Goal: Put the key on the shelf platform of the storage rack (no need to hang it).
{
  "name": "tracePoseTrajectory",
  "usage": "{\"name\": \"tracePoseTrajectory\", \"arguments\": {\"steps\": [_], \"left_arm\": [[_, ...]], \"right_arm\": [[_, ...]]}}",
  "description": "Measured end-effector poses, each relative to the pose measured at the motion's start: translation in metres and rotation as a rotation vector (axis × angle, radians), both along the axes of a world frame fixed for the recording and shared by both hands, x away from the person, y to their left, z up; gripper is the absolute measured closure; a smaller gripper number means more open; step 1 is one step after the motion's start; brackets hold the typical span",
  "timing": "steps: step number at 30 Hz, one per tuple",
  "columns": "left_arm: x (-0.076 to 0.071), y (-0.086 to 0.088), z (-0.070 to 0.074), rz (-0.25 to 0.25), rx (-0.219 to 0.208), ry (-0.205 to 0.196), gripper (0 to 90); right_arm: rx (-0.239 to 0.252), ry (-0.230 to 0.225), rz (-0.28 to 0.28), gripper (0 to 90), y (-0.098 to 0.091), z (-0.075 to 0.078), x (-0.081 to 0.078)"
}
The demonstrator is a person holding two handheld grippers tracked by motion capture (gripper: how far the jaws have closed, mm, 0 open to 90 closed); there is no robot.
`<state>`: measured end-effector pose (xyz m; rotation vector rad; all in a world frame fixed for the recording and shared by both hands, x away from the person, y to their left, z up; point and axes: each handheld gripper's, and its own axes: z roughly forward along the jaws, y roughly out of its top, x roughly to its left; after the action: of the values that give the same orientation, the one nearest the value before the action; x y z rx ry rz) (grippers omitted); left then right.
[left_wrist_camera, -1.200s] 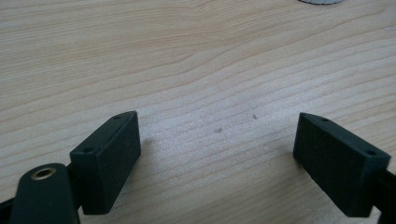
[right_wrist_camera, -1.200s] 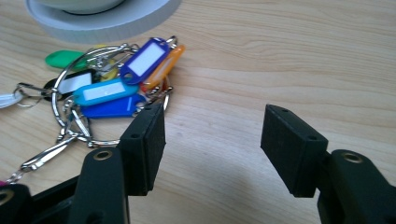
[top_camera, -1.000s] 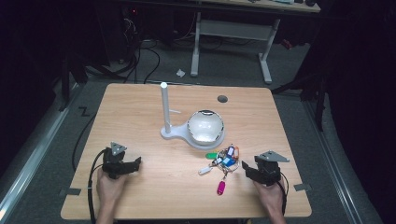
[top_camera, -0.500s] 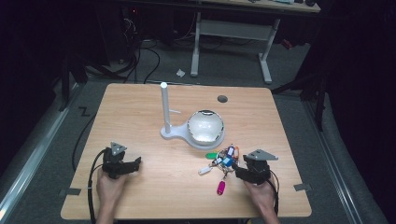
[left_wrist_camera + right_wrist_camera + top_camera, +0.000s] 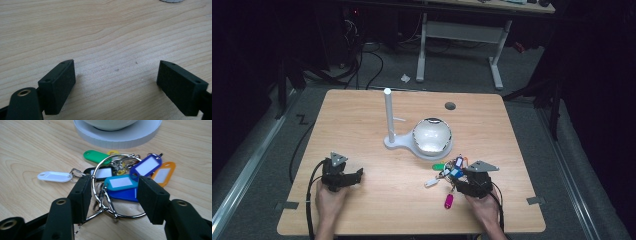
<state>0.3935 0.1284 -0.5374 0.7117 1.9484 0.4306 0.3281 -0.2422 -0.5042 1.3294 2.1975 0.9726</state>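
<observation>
A metal key ring with several coloured tags lies on the wooden table, just in front of a white stand. In the high view this key bunch sits at the front right. My right gripper straddles the ring and a teal tag. Its jaws have just been closing, with small gaps still showing at the pads. From above, the right gripper points left into the bunch. My left gripper rests at the front left, jaws wide apart over bare wood.
The white stand has an upright post and a round base holding a shiny bowl. A pink tag and a white tag lie loose near the bunch. A cable hole is at the back.
My right gripper has slid left up to the key bunch, and its jaws now stand around the ring. The left gripper has stayed where it was.
</observation>
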Motion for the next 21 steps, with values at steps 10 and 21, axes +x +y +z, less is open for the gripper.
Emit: {"name": "tracePoseTrajectory", "arguments": {"steps": [10,21], "left_arm": [[0.000,0.000,0.000,0.000,0.001,0.000,15.9],[0.001,0.000,0.000,0.006,-0.006,0.004,15.9]], "right_arm": [[-0.008,0.047,0.036,52.1,0.008,-0.009,0.003],[-0.046,0.042,0.028,53.7,0.016,-0.016,0.007]]}}
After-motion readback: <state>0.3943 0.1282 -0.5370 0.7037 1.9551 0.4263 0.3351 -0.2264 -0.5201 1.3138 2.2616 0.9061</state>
